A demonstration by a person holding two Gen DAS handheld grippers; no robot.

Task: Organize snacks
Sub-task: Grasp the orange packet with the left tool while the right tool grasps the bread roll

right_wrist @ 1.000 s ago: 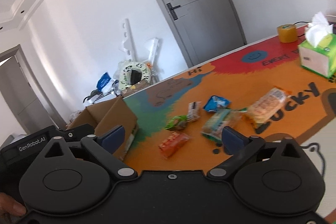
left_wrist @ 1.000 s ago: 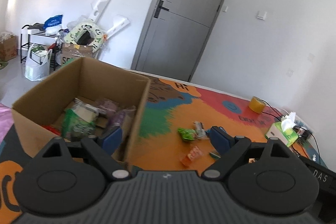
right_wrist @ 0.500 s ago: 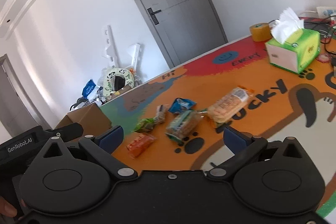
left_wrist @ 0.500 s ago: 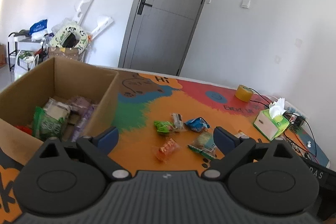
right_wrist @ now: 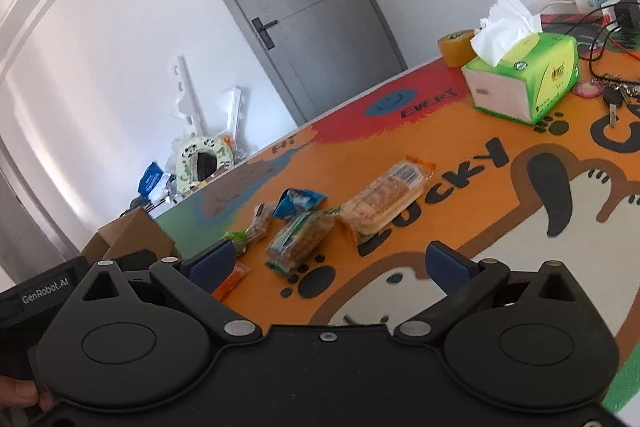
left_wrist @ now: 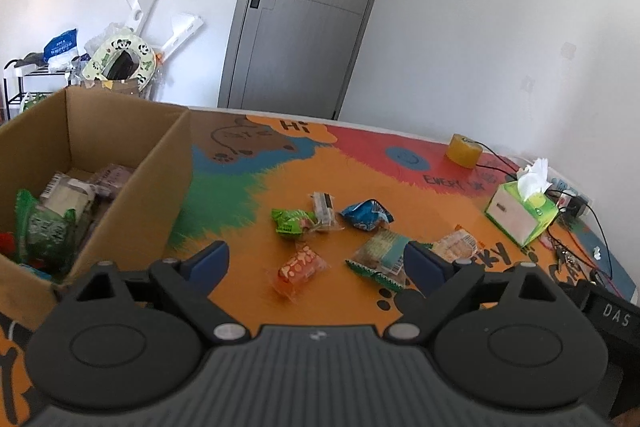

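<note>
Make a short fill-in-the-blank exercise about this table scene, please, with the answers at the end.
1. The tissue box is mostly ____ in colour.
2. The loose snack packets lie on the mat, to the ____ of the cardboard box in the left wrist view.
3. Both the left hand-held gripper and the right hand-held gripper are ____ and hold nothing.

Missing words: green; right; open

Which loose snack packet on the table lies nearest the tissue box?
The long pale cracker packet, at the cluster's end toward the tissue box; the other packets lie farther toward the cardboard box.
</note>
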